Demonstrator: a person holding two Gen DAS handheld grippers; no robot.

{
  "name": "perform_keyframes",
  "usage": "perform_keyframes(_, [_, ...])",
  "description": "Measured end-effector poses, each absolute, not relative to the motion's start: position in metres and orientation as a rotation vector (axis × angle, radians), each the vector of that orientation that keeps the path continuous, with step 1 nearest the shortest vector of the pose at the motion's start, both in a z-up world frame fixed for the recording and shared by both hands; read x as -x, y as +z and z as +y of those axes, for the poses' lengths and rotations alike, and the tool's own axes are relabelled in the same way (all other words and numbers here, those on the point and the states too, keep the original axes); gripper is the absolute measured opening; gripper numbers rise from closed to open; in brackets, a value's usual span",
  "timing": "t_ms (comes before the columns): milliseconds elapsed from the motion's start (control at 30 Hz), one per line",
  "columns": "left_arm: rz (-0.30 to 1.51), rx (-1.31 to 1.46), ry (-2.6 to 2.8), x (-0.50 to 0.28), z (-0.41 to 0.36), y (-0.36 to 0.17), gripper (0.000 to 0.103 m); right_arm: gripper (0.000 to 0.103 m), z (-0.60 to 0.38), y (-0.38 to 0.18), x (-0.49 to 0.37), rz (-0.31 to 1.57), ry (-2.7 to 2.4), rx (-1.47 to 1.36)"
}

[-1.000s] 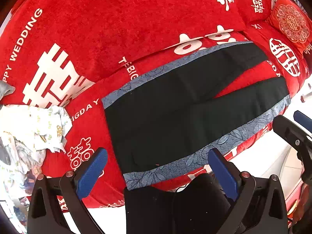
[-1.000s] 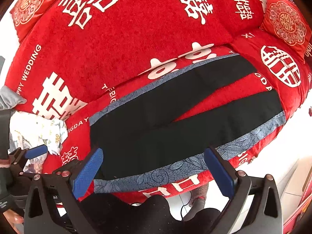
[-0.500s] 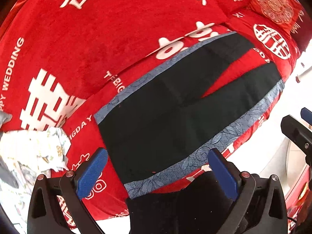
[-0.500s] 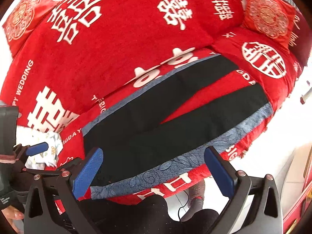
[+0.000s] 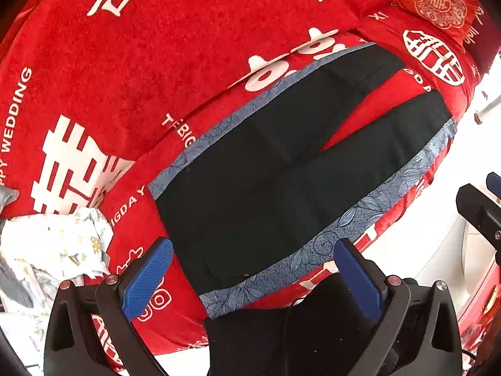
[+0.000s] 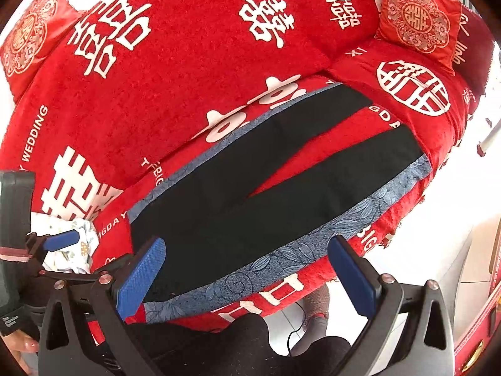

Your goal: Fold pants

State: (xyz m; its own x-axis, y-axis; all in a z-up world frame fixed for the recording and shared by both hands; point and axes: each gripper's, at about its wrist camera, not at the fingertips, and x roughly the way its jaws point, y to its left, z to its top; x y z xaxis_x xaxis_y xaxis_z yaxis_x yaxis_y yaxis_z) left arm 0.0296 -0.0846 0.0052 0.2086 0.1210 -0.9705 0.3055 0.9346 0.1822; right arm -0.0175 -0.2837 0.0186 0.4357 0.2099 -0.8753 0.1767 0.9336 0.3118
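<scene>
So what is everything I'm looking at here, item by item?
Black pants with blue-grey floral side stripes: one, spread flat on the sofa seat, legs apart.
Red sofa cover with white wedding lettering: one, over seat and backrest.
Red embroidered cushions: two, at either end of the backrest.
White patterned crumpled cloth: one, beside the pants' waist end.
White tiled floor: in front of the sofa.
Left gripper: black, blue pads, jaws open, above the pants' waist end.
Right gripper: same, jaws open.
</scene>
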Motion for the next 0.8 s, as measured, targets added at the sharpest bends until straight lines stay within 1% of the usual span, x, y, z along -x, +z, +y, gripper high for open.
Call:
perform_keyframes(367, [1.439, -0.432, -0.028, -0.034, -0.09, -0.021, 0.103, 0.103, -0.289, -0.005, 0.003, 1.152, 0.118, -0.4])
perform_keyframes(567, [1.528, -0.383, 0.088, -0.039, -0.094, -0.027, 0.103, 0.103, -0.307, -0.006, -0.013, 1.155, 0.191, -0.373])
perform_keyframes(800, [1.523, -0.468, 0.129, -0.049, -0.132, -0.026, 0.103, 0.103, -0.339, -0.011, -0.018, 1.156, 0.223, -0.371])
